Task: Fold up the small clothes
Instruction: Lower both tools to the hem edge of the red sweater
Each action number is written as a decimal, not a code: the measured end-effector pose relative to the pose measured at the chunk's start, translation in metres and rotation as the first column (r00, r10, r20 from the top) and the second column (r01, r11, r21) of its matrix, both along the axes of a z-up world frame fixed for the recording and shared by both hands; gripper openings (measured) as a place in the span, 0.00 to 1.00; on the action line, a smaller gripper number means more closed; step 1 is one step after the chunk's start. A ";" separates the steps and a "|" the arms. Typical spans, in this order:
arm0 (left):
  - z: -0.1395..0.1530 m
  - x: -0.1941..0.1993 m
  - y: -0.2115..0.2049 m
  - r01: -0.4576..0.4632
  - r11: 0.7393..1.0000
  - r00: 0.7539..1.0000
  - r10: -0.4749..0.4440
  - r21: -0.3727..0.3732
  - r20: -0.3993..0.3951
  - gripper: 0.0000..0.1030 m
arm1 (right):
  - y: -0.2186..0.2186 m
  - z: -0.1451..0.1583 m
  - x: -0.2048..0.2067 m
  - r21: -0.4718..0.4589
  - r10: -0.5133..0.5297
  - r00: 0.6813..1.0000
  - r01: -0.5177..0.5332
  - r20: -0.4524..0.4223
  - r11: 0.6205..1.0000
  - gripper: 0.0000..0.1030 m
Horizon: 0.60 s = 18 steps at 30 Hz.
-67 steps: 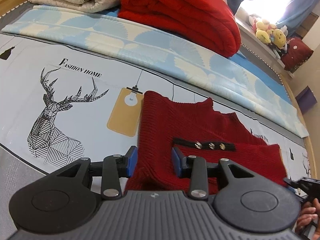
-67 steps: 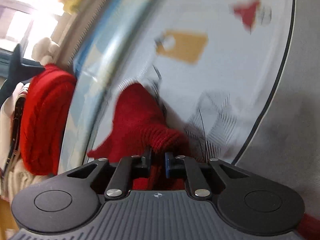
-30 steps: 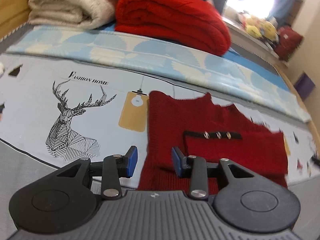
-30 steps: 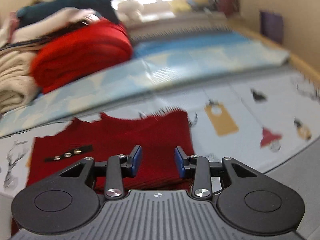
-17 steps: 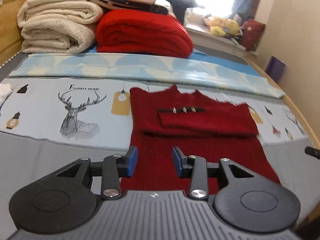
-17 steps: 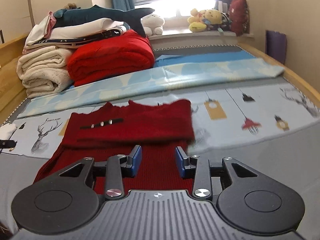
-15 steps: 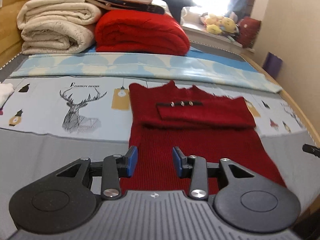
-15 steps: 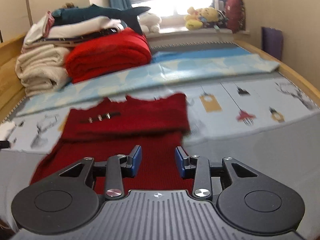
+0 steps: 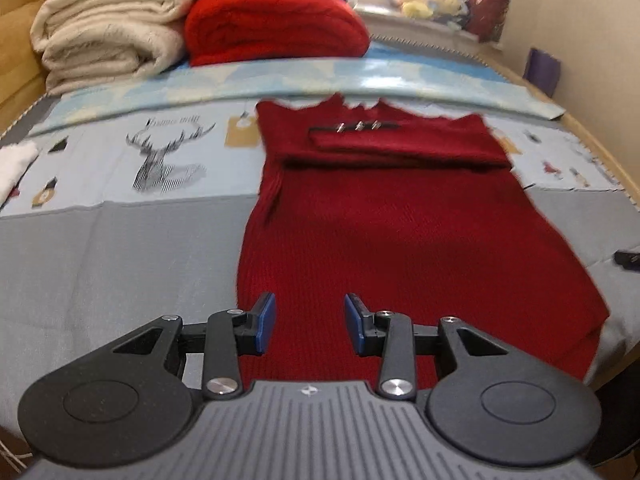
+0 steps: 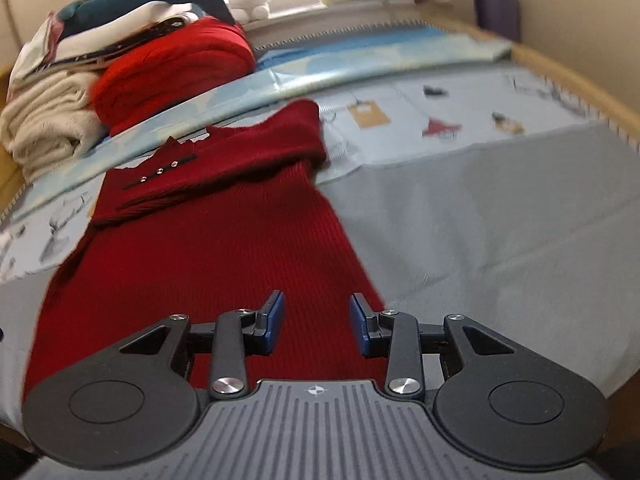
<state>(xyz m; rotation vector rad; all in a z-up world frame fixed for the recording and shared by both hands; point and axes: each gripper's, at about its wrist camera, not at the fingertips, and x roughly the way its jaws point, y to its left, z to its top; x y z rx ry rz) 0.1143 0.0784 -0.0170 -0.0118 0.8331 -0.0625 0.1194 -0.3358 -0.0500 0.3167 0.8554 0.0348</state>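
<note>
Both claws have pulled back toward the near hem since earlier. Left gripper and right gripper gape empty. Red sweater flat on bed, collar at 12 o'clock, sleeves folded across chest.

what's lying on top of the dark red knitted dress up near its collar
The dark red knitted dress has its sleeves folded across the chest, the upper one bearing a black strap with three metal studs. The chest beneath is covered.
</note>
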 end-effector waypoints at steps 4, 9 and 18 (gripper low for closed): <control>-0.010 -0.006 0.002 0.008 1.000 1.000 -0.008 -0.010 -0.001 0.41 | 0.007 0.000 -0.001 -0.027 0.025 1.000 -0.025 0.003 0.999 0.37; -0.036 0.003 0.007 -0.029 0.999 0.997 0.028 -0.018 -0.072 0.40 | 0.013 -0.015 0.005 -0.059 0.034 0.998 -0.036 -0.045 0.998 0.37; -0.049 0.012 0.014 -0.061 0.997 0.990 0.056 -0.040 -0.128 0.42 | 0.012 -0.034 0.015 -0.090 0.010 0.993 -0.021 -0.120 0.996 0.42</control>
